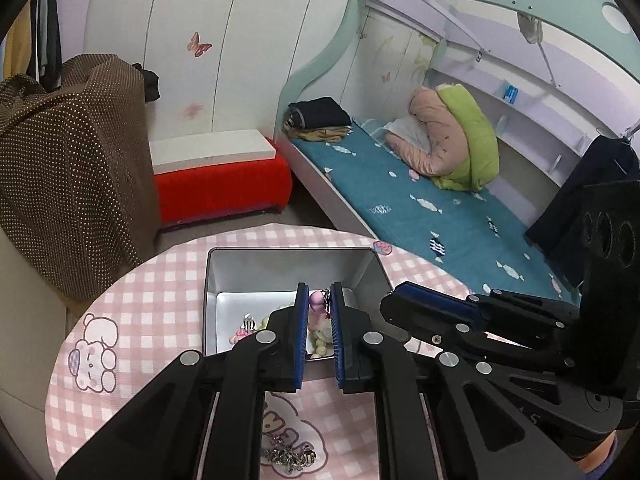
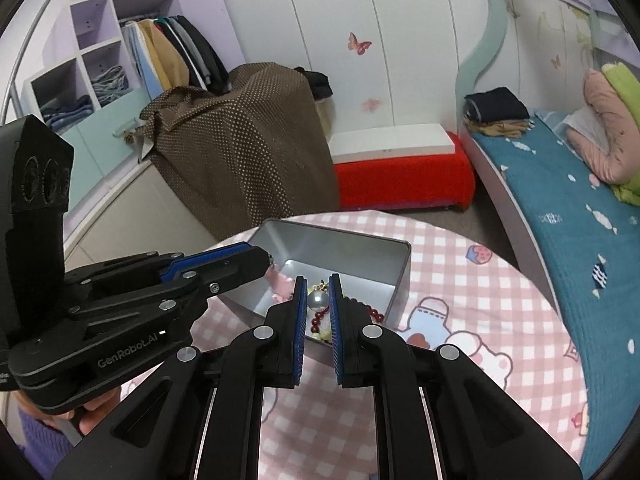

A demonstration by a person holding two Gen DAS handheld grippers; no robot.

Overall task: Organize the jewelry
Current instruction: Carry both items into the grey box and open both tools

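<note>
I hold left claw (image 1: pixel 319 300) clamped on purple teardrop pendant (image 1: pixel 317 303), right claw (image 2: pixel 318 299) clamped on grey pearl pendant (image 2: pixel 318 300), both over open rectangular silver tin (image 2: pixel 340 246), its long axis running left-right across pink checked counter (image 2: pixel 460 280).

Tablecloth (image 2: pixel 460 264) pink/wht check; tin (image 2: pixel 360 248) silver; pearl (image 2: pixel 318 300) grey-wht; beads (image 2: pixel 312 322) dk red.

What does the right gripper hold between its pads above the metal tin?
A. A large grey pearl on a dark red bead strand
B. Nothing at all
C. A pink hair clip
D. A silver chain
A: in the right wrist view the right gripper is shut on a round grey pearl, with the red bead strand trailing into the metal tin.
</note>
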